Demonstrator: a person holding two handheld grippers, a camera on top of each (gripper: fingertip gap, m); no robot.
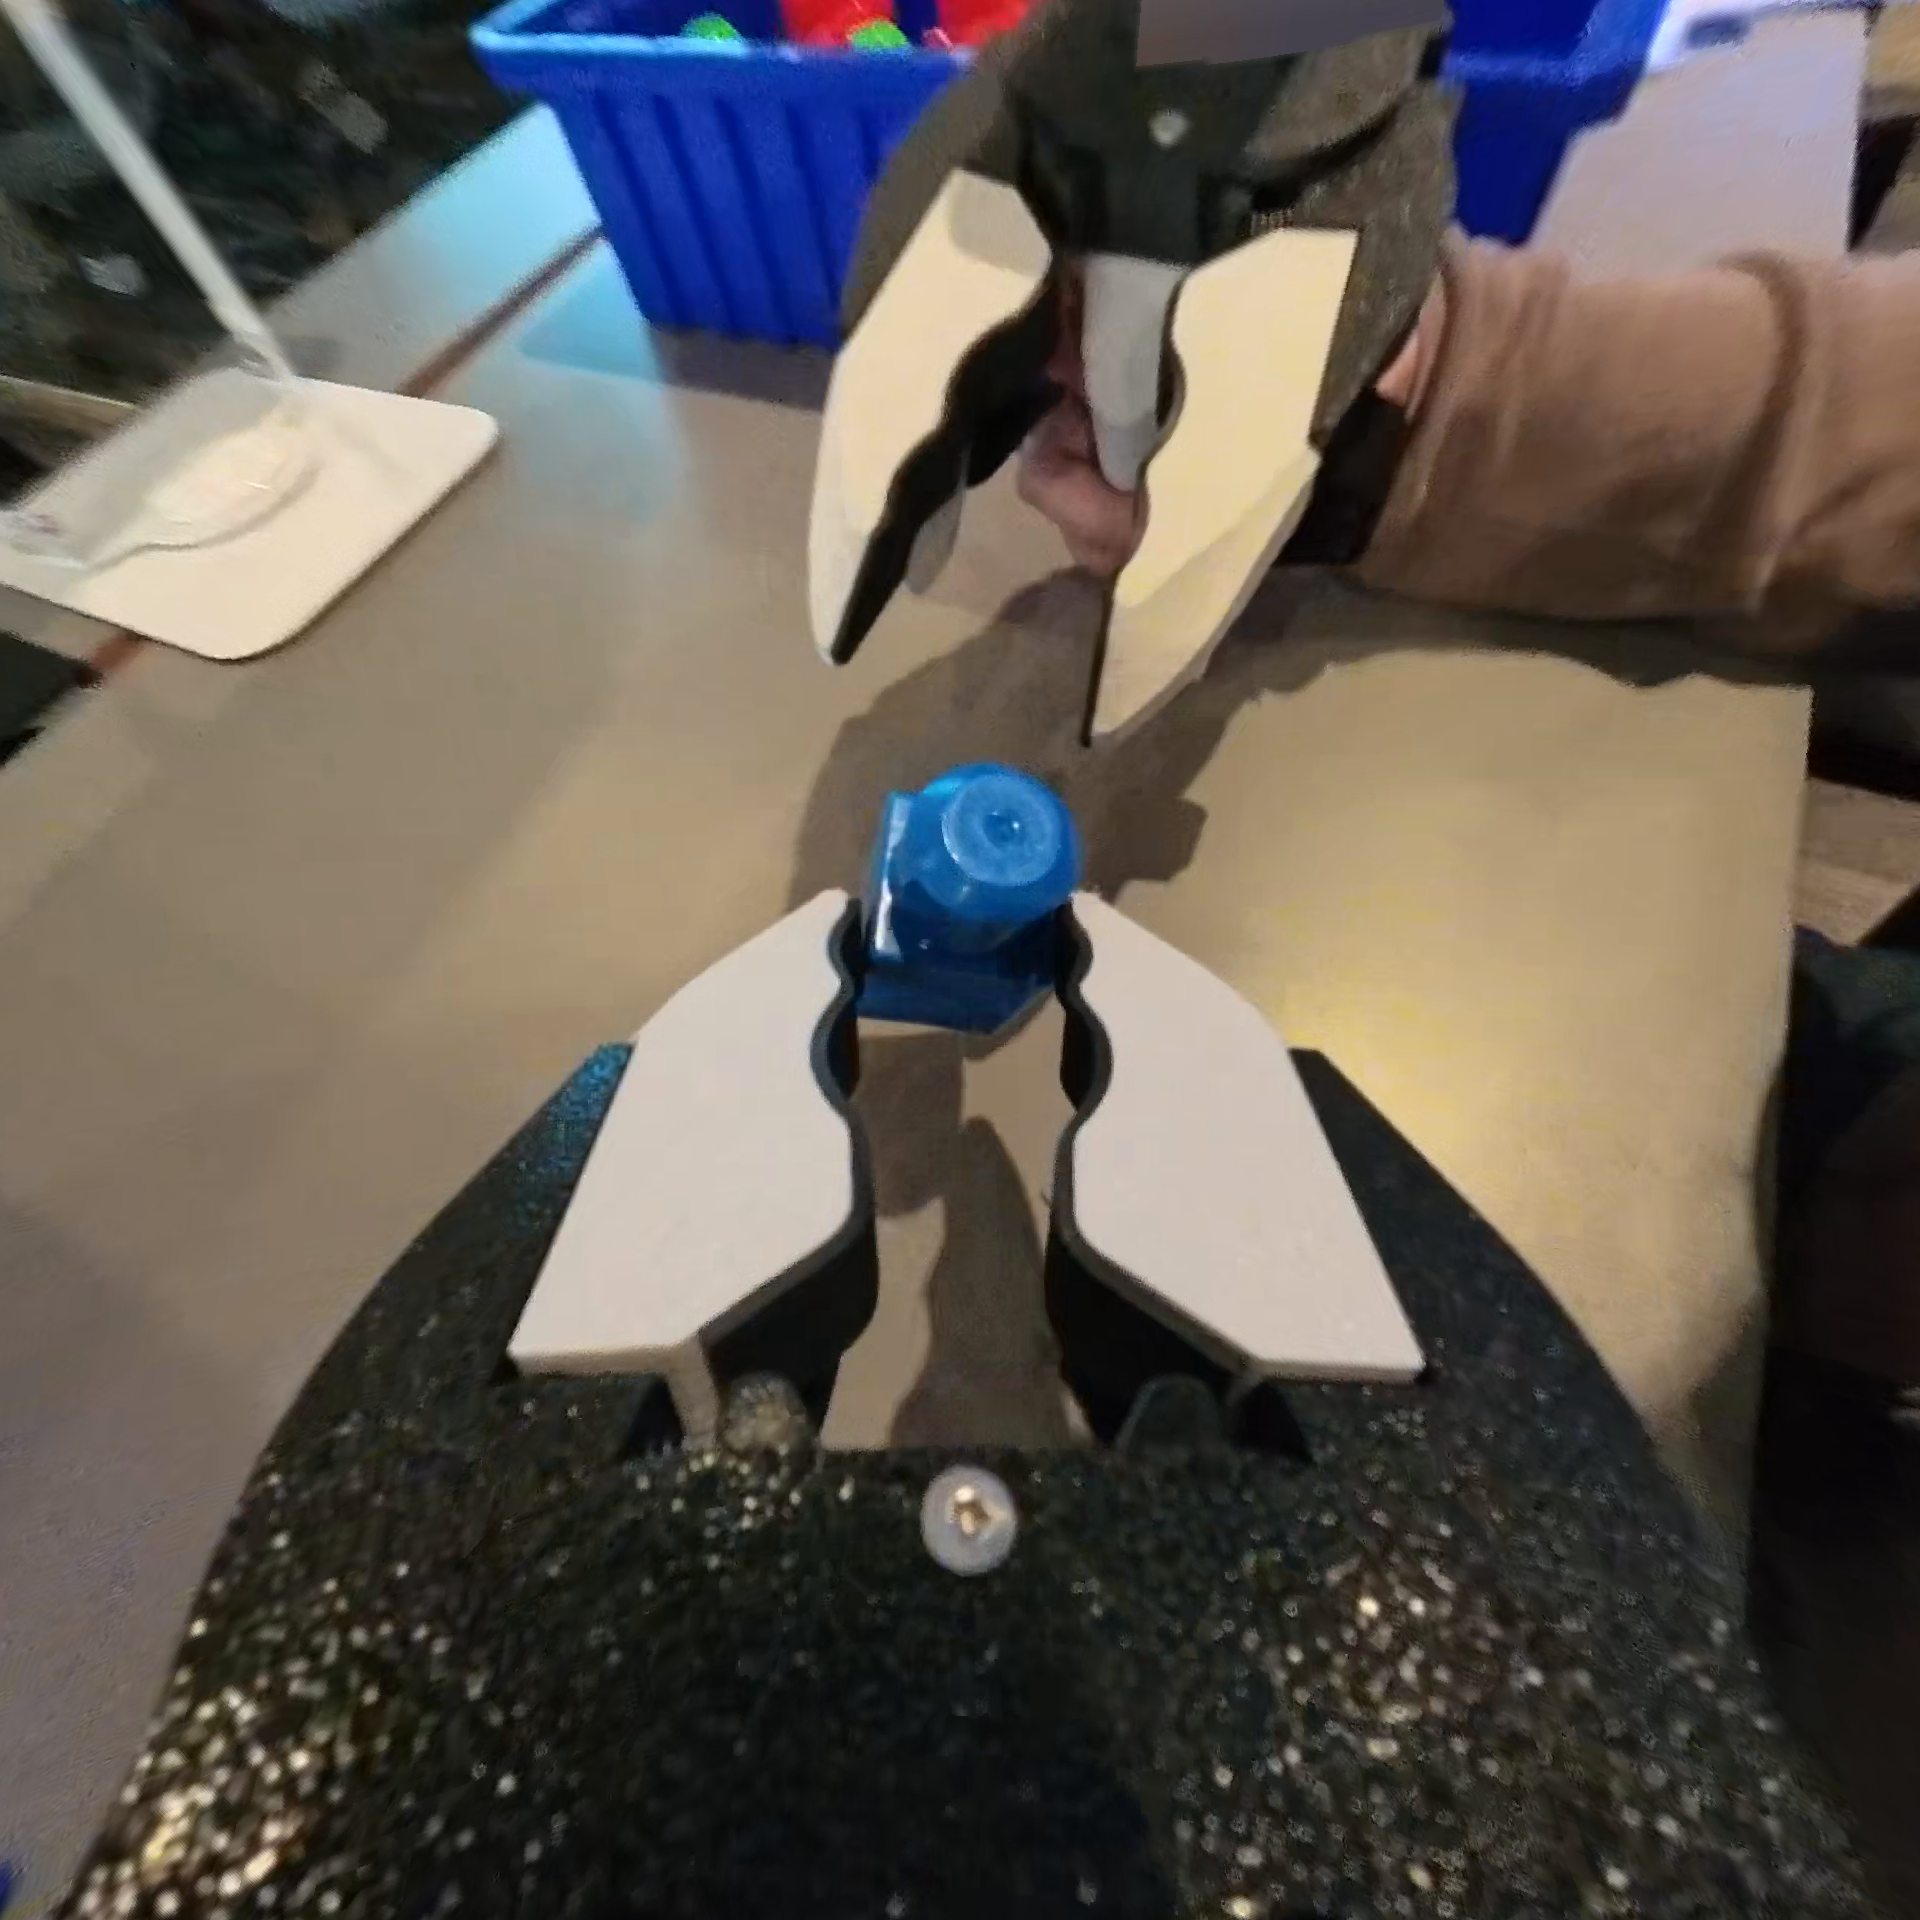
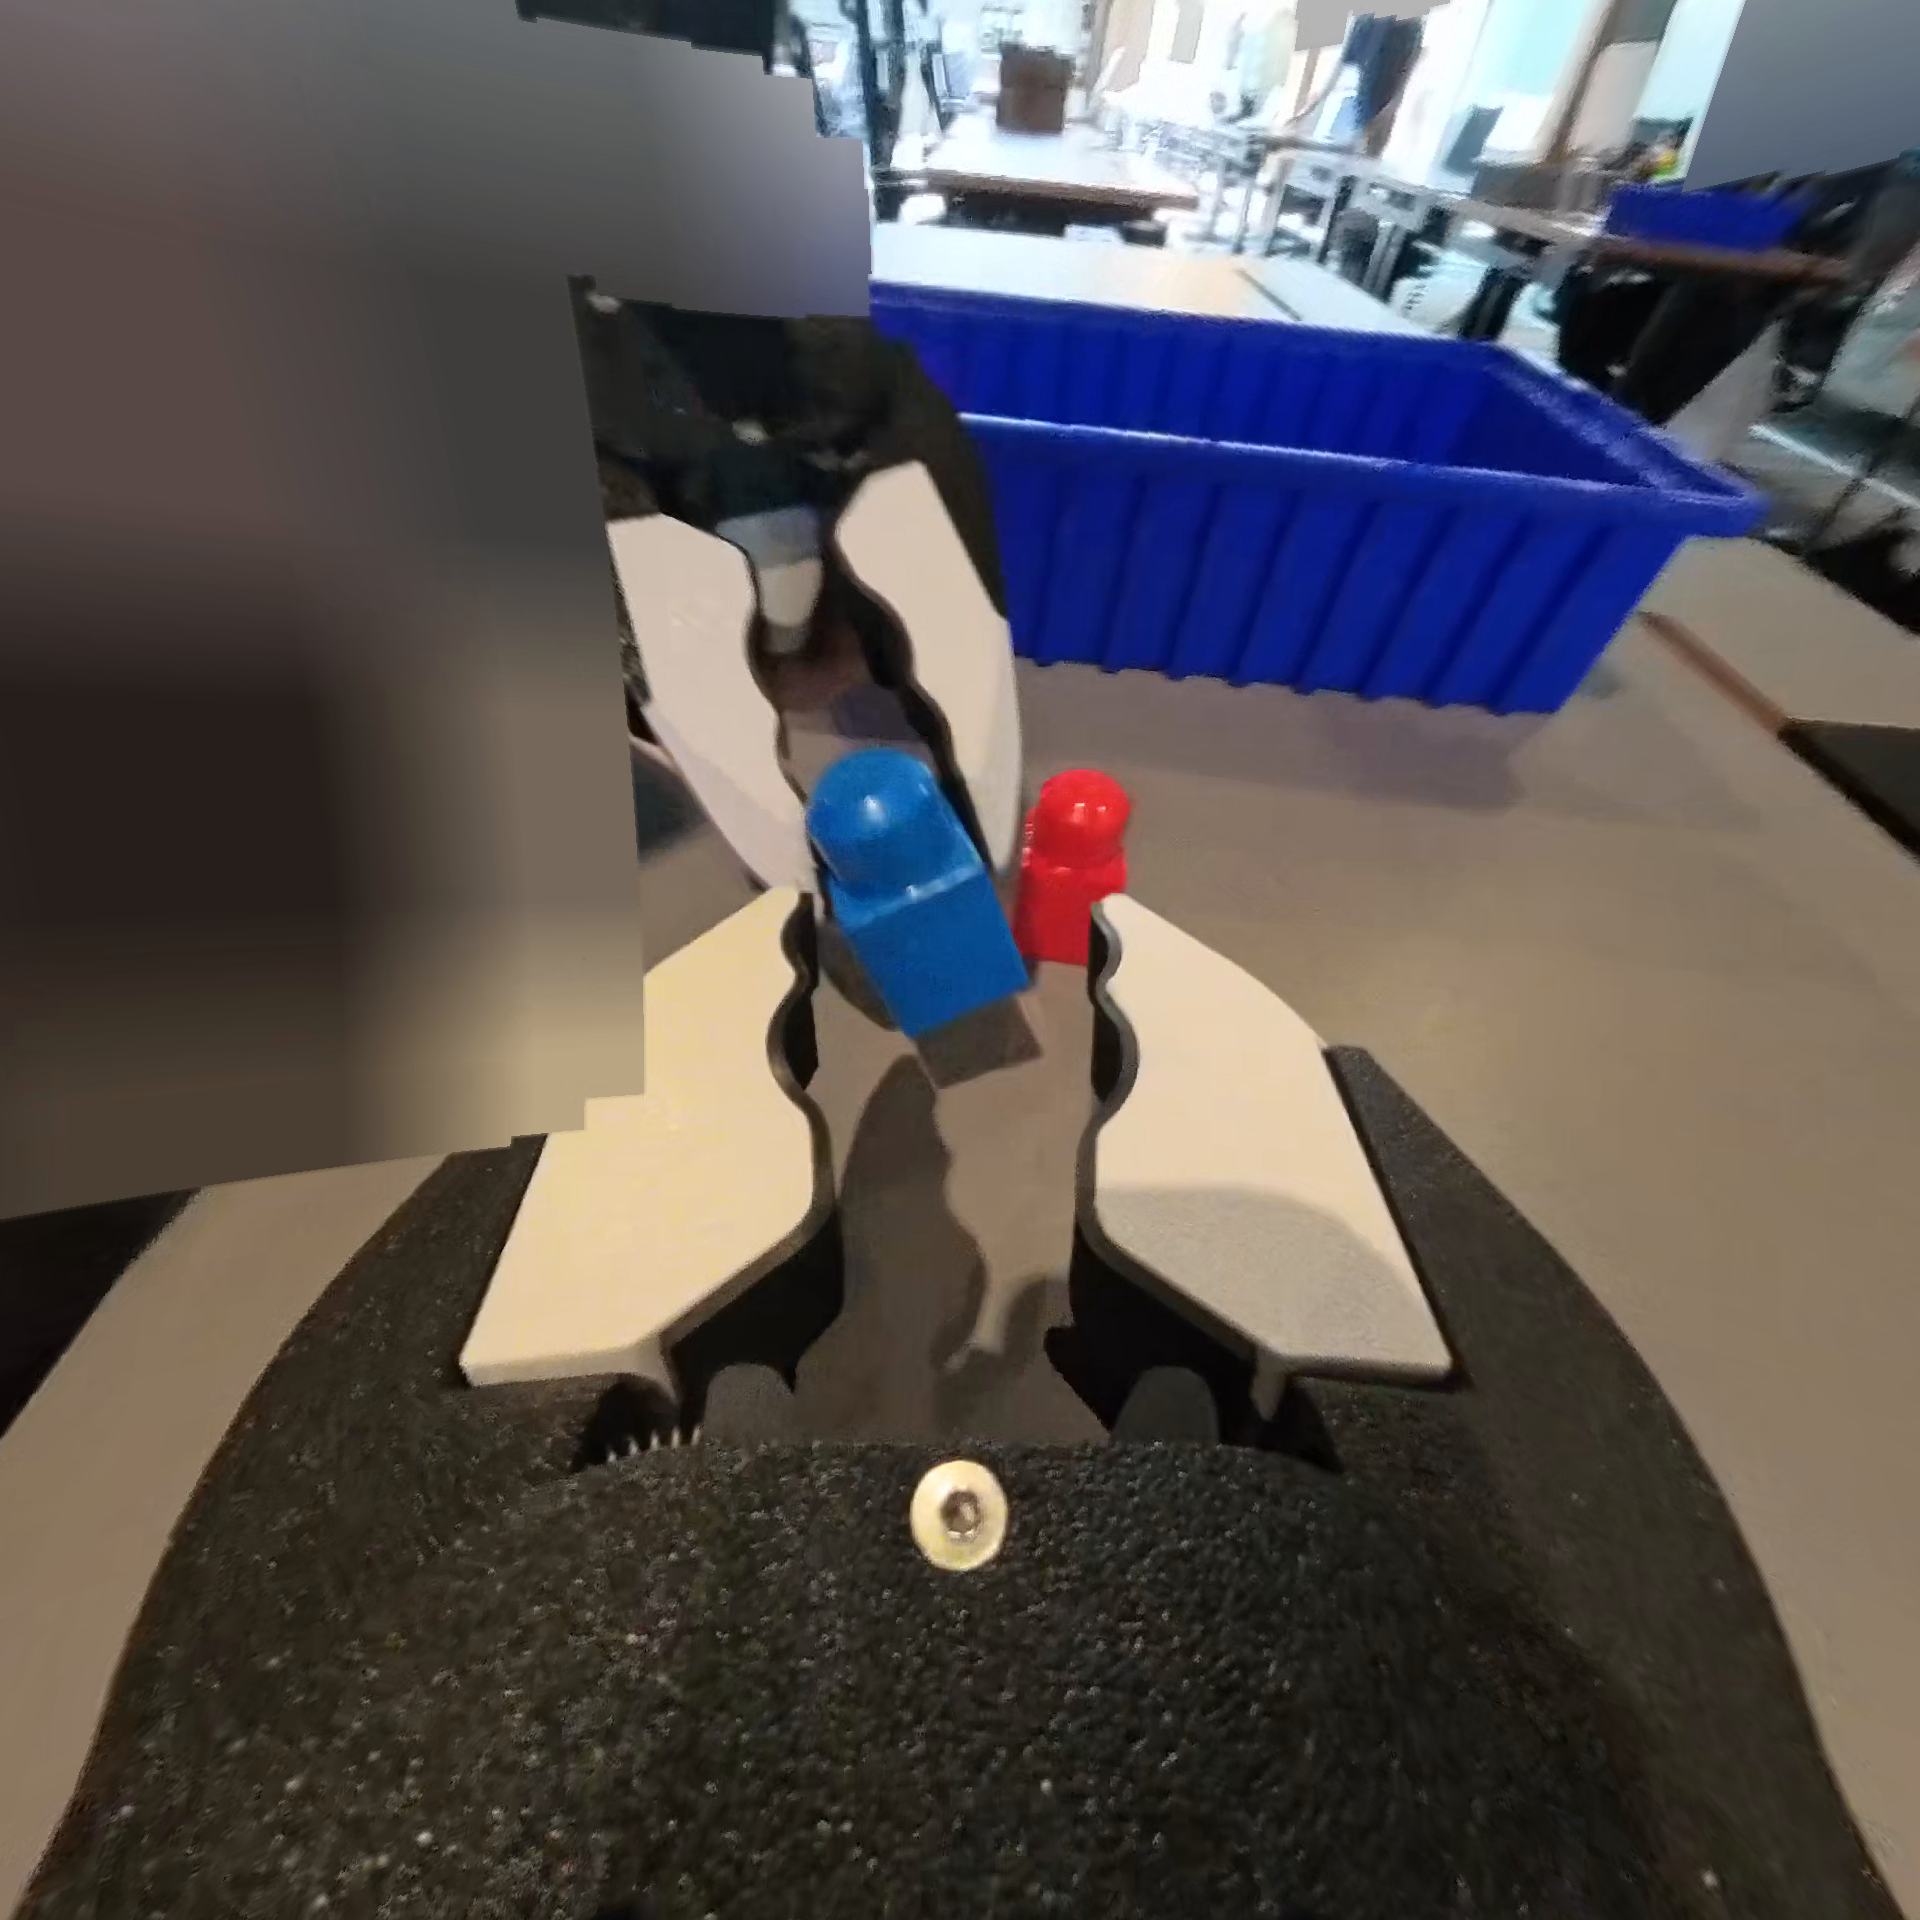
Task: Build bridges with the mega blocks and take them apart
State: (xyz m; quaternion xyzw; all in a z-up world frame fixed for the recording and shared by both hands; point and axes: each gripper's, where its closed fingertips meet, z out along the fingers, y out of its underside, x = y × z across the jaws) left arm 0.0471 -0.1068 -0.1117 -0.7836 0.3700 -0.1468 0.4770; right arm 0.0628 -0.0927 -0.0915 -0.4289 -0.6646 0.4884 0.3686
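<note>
Left gripper (image 1: 961,935) is pinching a blue block (image 1: 961,914) at its fingertips, stud tipped toward the opposing tool, block lifted off the table (image 1: 364,831). Right gripper (image 2: 945,935) is facing it, jaws spread wide, gripping nothing; the blue block (image 2: 914,914) is sitting in its gap. A red block (image 2: 1070,868) is standing upright on the table just past its right fingertip. Blue bin (image 2: 1299,520) is sitting beyond

table: a flat beige-grey tabletop (image 1: 436,831) is seen, crossed by a thin dark seam | stand: a white rounded-square base plate (image 1: 260,520) with a slanted clear panel is set at the far left | background: blurred tables and furniture (image 2: 1049,182) are shown behind
</note>
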